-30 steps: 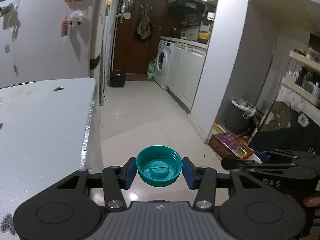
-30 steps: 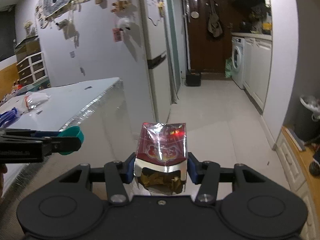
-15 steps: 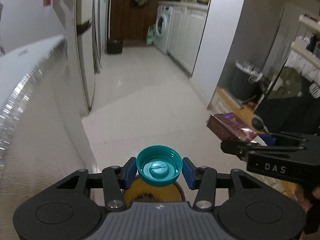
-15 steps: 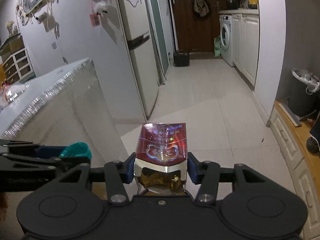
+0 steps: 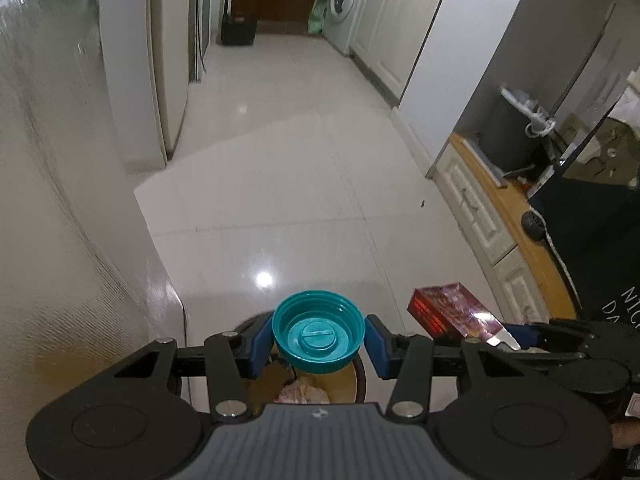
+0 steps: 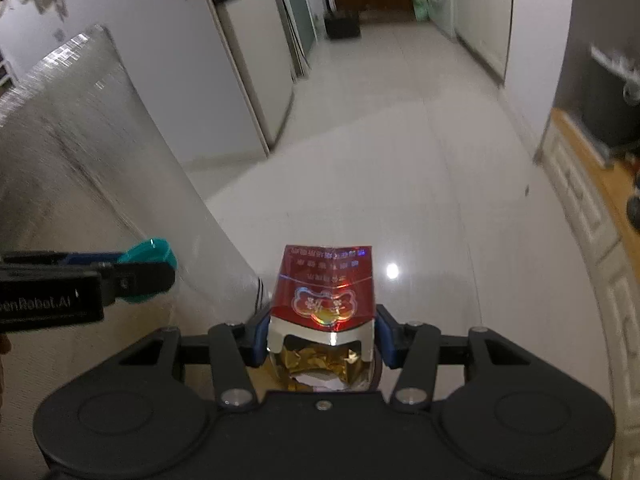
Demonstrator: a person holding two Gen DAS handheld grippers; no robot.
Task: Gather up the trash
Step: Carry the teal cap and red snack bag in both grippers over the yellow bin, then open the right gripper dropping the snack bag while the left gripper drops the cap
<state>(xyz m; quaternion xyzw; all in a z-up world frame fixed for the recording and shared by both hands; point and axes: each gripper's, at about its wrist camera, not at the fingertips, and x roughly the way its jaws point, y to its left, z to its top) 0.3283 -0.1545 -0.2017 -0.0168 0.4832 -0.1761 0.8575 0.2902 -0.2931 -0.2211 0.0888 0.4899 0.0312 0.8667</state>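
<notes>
- Disposal is the step in hand: both pieces of trash are already picked up and are carried out over the white tiled floor
- The left gripper is clenched on a teal bottle cap, its blue pads pressing the rim from both sides, hollow side facing the camera
- The right gripper is grasping a red cigarette pack with its lid flipped open and gold foil showing (the same pack appears at the right of the left wrist view)
- Directly under the cap sits a round bin with a dark rim and a yellowish inside, some crumpled waste visible in it; it stands just beside the foot of the white counter
- The cap looks lined up over the bin mouth, so the left jaws probably need only to part
- The pack seems to sit to the right of the rim, so I judge that the right hand must shift toward the bin before letting go, or the pack may land on the floor
</notes>
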